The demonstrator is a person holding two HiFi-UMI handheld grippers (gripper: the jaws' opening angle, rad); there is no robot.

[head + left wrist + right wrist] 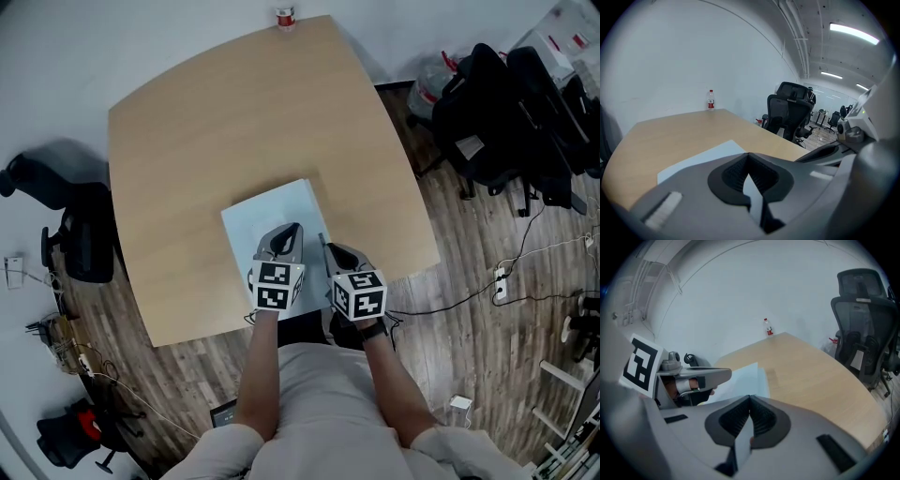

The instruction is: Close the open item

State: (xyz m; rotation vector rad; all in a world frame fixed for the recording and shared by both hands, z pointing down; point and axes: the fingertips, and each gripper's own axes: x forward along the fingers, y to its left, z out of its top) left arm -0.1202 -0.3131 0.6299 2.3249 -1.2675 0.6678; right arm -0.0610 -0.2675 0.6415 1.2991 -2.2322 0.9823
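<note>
Pale flat item (272, 208): lies on the wooden table (187, 122), toward its near edge. Left gripper (292, 230) and right gripper (328, 247): side by side over the item's near end, each with jaws pressed together on nothing. Small bottle (284, 17): at the table's far edge.
</note>
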